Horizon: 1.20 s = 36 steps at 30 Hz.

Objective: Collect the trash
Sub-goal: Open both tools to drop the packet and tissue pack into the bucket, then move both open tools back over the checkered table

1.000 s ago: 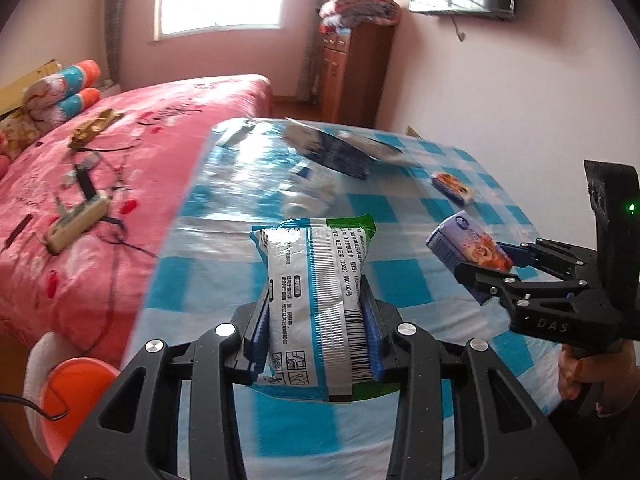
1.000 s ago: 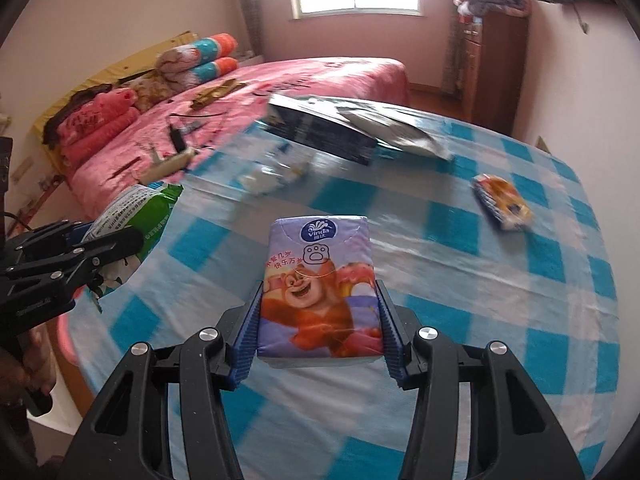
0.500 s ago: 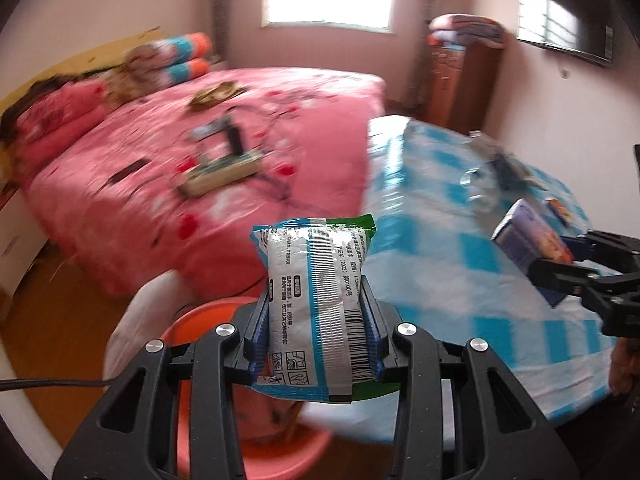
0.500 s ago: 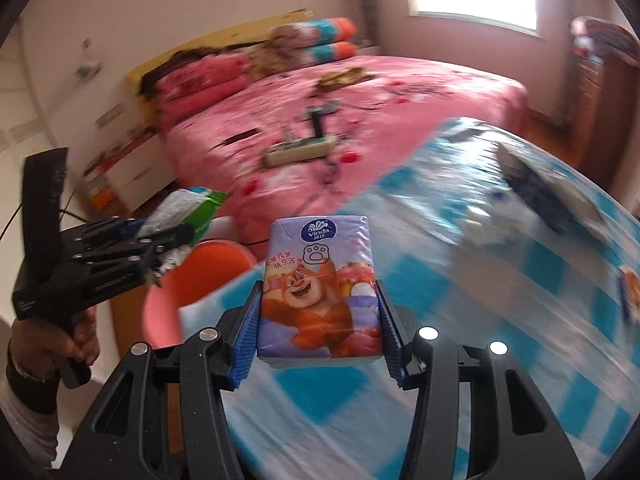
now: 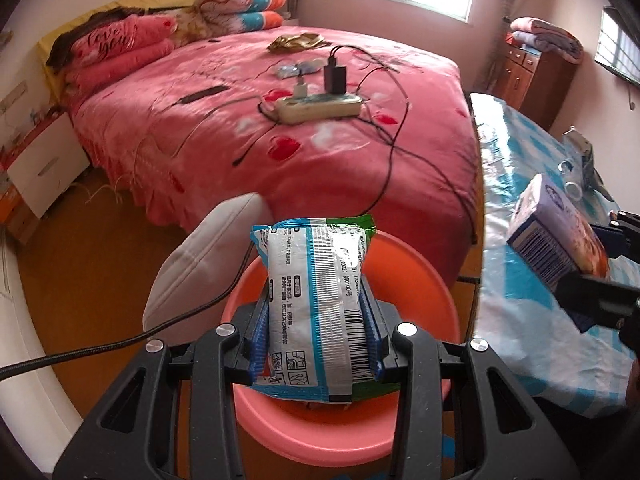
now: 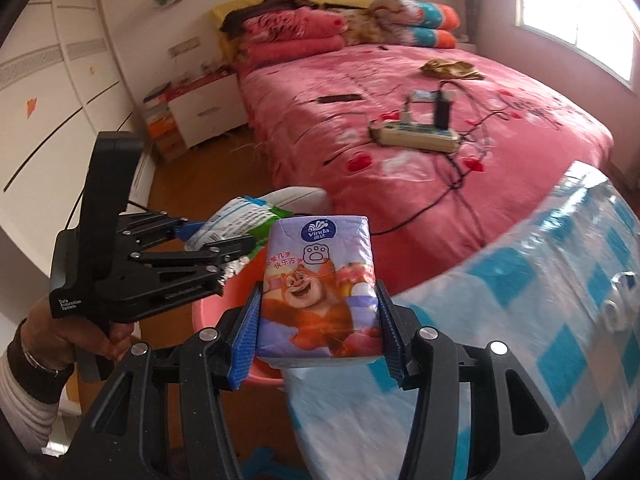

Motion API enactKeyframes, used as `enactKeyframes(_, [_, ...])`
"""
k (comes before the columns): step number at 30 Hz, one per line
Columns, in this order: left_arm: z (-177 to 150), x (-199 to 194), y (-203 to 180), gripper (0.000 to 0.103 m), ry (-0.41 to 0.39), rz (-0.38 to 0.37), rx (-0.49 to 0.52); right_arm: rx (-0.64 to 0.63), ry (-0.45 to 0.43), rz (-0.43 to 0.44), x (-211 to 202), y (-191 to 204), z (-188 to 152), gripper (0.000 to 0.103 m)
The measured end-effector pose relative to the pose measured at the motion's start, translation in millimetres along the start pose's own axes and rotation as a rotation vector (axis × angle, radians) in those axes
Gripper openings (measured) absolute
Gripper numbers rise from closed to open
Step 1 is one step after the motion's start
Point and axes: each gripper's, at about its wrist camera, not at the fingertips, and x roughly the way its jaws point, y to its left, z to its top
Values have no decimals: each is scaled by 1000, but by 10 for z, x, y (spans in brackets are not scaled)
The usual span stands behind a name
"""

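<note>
My left gripper (image 5: 316, 332) is shut on a white, blue and green snack wrapper (image 5: 316, 300) and holds it right above an orange-pink bin (image 5: 404, 276) on the floor. My right gripper (image 6: 318, 320) is shut on a purple Vinda tissue pack (image 6: 318, 284) with a cartoon bear, held over the table's edge beside the bin (image 6: 208, 312). The left gripper with its wrapper (image 6: 236, 228) shows in the right wrist view, and the tissue pack (image 5: 556, 232) in the left wrist view.
A pink bed (image 5: 280, 120) carries a power strip (image 5: 320, 106) with chargers and trailing cables. The table with a blue-checked cloth (image 5: 516, 184) stands to the right, with a small plastic item on it. The bin's white lid (image 5: 204, 256) stands open. A white nightstand (image 5: 44, 160) stands at the left.
Both grippers have swung left, away from the table top, to the bin beside the bed. The wrapper now hangs over the bin. Both stay shut on their items.
</note>
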Motion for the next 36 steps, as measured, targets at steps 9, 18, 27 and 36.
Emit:
enactKeyframes(9, [-77, 185, 148, 41, 45, 31, -42, -57, 43, 53, 394, 192, 76, 54])
enactKeyframes(18, [-111, 163, 198, 62, 47, 94, -51, 141, 4, 156, 354, -236, 123, 89])
enactKeyframes(27, [-35, -50, -14, 71, -6, 95, -39, 304, -60, 171, -92, -870, 11, 91])
enactKeyframes(36, [-24, -237, -348, 78, -96, 39, 15, 431, -125, 75, -590, -1376, -286, 91])
